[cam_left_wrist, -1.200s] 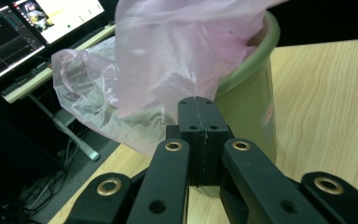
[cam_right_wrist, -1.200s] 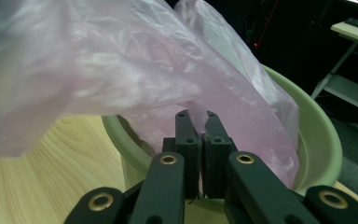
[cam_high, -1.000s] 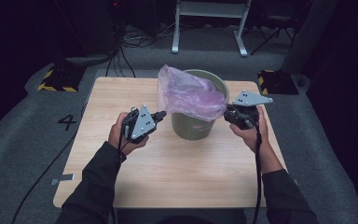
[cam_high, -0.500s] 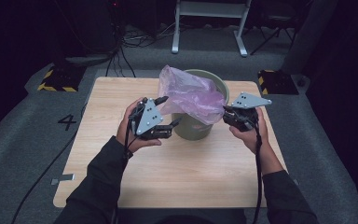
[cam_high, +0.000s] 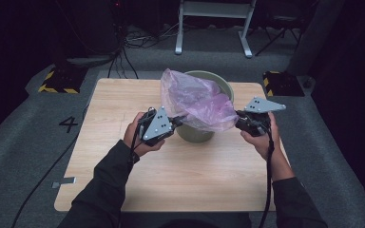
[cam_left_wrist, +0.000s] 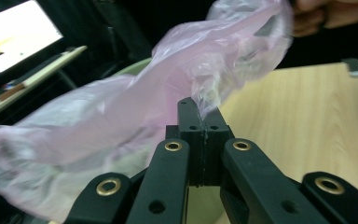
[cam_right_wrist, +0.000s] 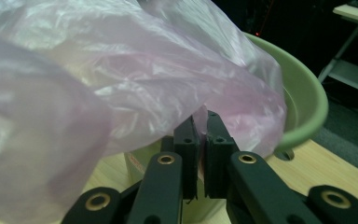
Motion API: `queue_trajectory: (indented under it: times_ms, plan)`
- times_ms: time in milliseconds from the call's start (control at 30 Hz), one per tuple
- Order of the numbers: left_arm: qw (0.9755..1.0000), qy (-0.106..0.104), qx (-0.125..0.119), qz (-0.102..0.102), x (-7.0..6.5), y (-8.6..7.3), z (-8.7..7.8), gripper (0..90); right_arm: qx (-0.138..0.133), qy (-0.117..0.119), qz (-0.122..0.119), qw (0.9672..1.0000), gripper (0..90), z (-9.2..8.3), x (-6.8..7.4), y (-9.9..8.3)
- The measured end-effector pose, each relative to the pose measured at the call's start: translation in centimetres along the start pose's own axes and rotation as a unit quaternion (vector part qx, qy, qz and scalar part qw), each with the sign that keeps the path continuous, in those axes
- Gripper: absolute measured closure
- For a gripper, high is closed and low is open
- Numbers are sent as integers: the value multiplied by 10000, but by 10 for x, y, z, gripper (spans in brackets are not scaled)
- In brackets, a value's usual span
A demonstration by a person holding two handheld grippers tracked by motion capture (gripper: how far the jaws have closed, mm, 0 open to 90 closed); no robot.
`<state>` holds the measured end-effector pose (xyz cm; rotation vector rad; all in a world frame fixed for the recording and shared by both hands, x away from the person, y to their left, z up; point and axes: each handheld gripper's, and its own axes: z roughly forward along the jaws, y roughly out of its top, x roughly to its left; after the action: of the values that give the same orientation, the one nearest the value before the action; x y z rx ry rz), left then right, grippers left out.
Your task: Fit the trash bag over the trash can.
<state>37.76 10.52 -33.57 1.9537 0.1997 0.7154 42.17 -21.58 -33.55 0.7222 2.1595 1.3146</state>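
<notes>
A green bin [cam_high: 197, 134] stands at the middle of the wooden table [cam_high: 123, 99], with a thin pink plastic bag [cam_high: 197, 99] bunched over its mouth. My left gripper [cam_high: 179, 118] is at the bin's left side, shut on the bag's edge. In the left gripper view its jaws [cam_left_wrist: 200, 109] meet on the film of the bag [cam_left_wrist: 121, 121]. My right gripper [cam_high: 236, 119] pinches the bag's right edge. In the right gripper view its jaws [cam_right_wrist: 199, 123] press together on the bag [cam_right_wrist: 121, 70], beside the bin's rim [cam_right_wrist: 307, 98].
Bare wood lies between the bin and the table's near edge [cam_high: 180, 190]. Beyond the table are yellow-black striped blocks [cam_high: 59, 78] [cam_high: 280, 83], floor cables [cam_high: 138, 40] and a metal stand [cam_high: 214, 23]. A lit screen [cam_left_wrist: 18, 32] is off to one side.
My left gripper moved right to the bin and closed on the bag's left edge. The bag now hangs stretched between both grippers. The right gripper barely moved.
</notes>
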Motion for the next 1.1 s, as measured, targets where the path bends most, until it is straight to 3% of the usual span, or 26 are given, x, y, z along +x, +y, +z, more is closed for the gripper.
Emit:
queue_trajectory:
  times_ms: [233, 300, 333, 367, 400, 433, 467, 567, 633, 733, 933, 1100]
  plan:
    - [9997, -215, 133, 15, -7, -8, 13, 898, 69, -120, 132, 9998, 811, -1, -6, -9]
    - [9997, -171, 176, 45, -9, -10, 16, 898, 85, -171, 108, 9998, 715, -2, -7, -10]
    - [9997, -171, 176, 45, -9, -10, 16, 898, 85, -171, 108, 9998, 715, -2, -7, -10]
    - [9996, -199, 199, 33, -10, -12, 19, 898, 122, -177, 113, 9997, 658, -2, -8, -11]
    - [9995, -175, 246, 0, -11, -13, 22, 898, 212, -142, 73, 9996, 519, -3, -9, -14]
    - [9995, -175, 246, 0, -11, -13, 22, 898, 212, -142, 73, 9996, 519, -3, -9, -14]
    - [9995, -187, 235, -26, -11, -14, 23, 898, 253, -138, 46, 9996, 381, -5, -9, -17]
    - [9995, -100, 306, -20, -12, -16, 26, 898, 235, -215, 85, 9995, 279, -10, -11, -22]
    - [9994, -80, 332, -16, -12, -16, 26, 898, 255, -209, 83, 9994, 260, -15, -14, -25]
    - [9993, -83, 376, -2, -12, -16, 28, 898, 206, -8, 91, 9997, 250, -26, -20, -29]
    - [9987, -103, 498, -3, -13, -17, 33, 898, -46, -78, 122, 9999, 254, -48, -22, -25]
    - [9985, -81, 543, -22, -15, -18, 38, 898, -154, -116, 90, 9998, 251, -53, -17, -19]
